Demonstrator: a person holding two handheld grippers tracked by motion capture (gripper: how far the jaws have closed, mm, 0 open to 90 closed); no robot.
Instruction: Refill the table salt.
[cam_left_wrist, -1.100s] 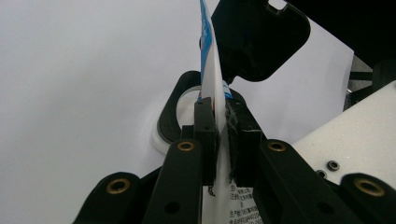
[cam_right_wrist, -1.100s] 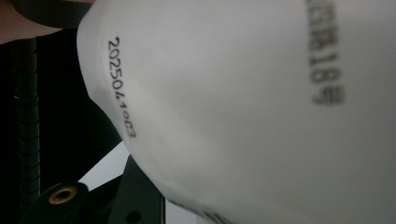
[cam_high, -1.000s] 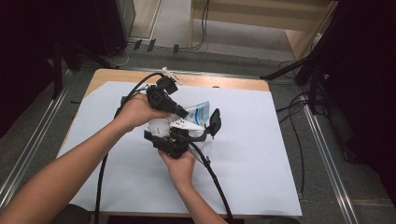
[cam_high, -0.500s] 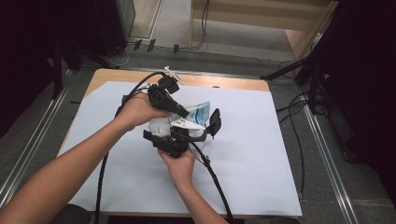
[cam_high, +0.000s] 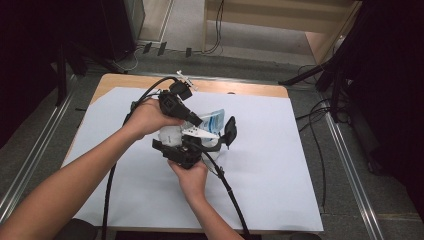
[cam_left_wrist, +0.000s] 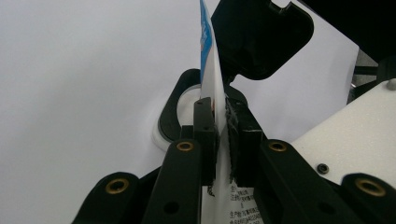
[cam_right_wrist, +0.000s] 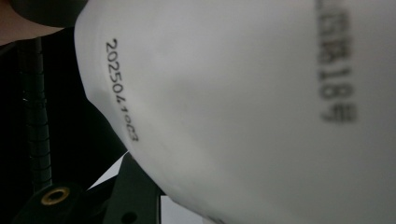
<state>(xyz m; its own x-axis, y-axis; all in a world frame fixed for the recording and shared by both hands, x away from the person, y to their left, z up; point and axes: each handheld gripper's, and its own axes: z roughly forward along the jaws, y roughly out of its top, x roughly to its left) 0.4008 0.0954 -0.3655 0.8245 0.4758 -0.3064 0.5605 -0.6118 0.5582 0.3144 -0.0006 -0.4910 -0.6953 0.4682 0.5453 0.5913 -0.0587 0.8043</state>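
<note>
White paper (cam_high: 280, 170) covers nearly the whole wooden desk (cam_high: 115, 80), with grey floor and dark cables lying beyond it toward twelve o'clock. Near the middle of the sheet a person works with both forearms coming in from six and seven o'clock, and the two tools meet over one soft white packet (cam_high: 172, 134) that has a blue printed end (cam_high: 216, 119) pointing toward two o'clock. The left gripper (cam_high: 192, 121), held in the left hand (cam_high: 147, 116), reaches in from ten o'clock; seen from its own camera, its fingers (cam_left_wrist: 204, 135) are pressed together on the packet's thin flat edge (cam_left_wrist: 212, 88), which stands upright between them with the blue stripe at the top and small black print at the bottom. The right gripper (cam_high: 210, 142) sits at about five o'clock of the packet, gripped by the right hand (cam_high: 190, 177), with one black finger (cam_high: 230, 131) standing out at three o'clock. Its own camera looks straight onto the packet's white body (cam_right_wrist: 243, 116) at very close range, with a stamped line of digits (cam_right_wrist: 122, 88) running along the curved edge; whether those fingers pinch the packet or only sit around it I cannot tell. Black cables (cam_high: 225, 185) trail from both tools off the near edge of the desk.
</note>
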